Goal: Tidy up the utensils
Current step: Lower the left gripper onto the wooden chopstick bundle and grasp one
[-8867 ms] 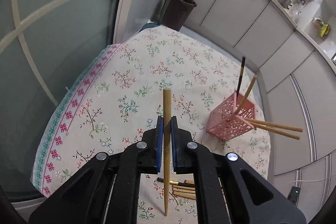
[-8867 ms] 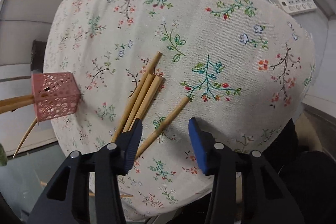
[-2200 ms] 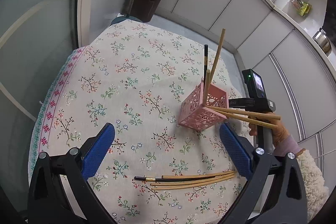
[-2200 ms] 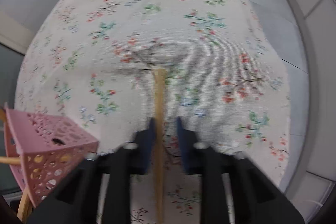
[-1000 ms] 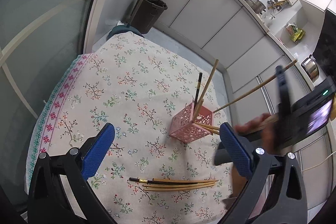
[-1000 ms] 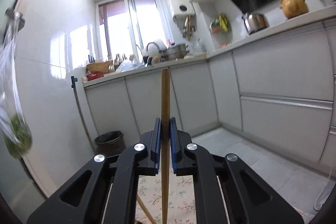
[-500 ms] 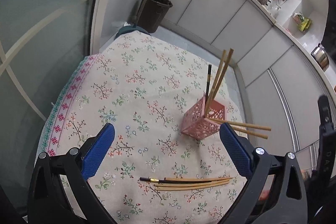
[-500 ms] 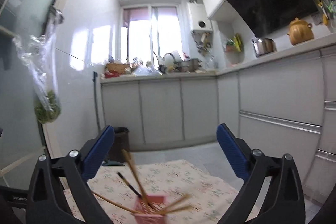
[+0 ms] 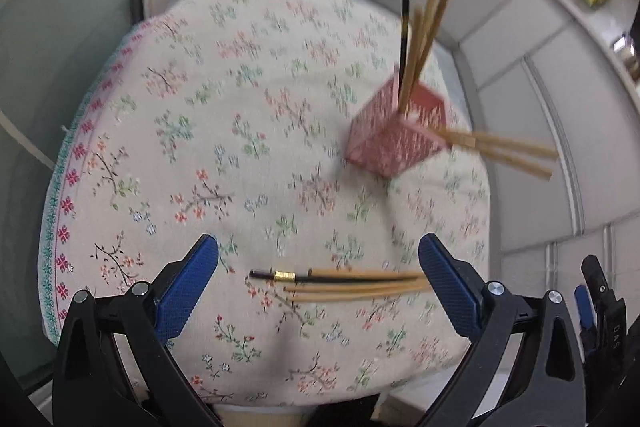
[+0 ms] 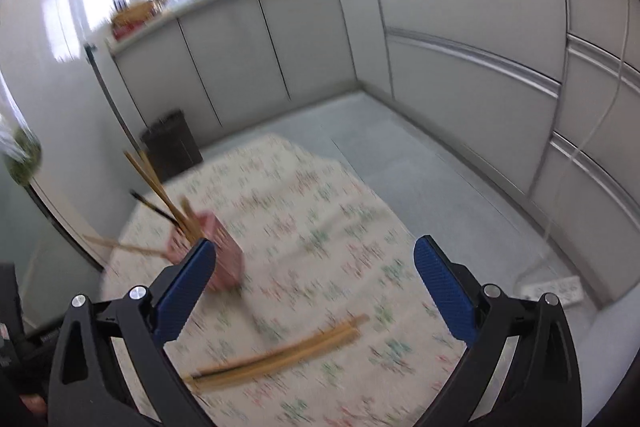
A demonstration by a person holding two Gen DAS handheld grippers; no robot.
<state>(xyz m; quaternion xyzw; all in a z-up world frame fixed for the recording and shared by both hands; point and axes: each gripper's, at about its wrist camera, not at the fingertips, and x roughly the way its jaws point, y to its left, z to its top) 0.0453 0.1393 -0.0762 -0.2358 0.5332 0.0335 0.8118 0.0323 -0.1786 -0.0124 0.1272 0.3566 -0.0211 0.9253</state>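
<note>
The pink basket (image 9: 394, 143) on the flowered tablecloth (image 9: 224, 131) holds several chopsticks (image 9: 424, 27), some poking through its side. More chopsticks (image 9: 360, 285) lie near it, between the wide-apart, empty left gripper (image 9: 318, 285). The right gripper (image 10: 314, 293) is likewise wide apart and empty.

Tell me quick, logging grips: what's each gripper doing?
Left gripper: open, holding nothing.
Right gripper: open, holding nothing.
</note>
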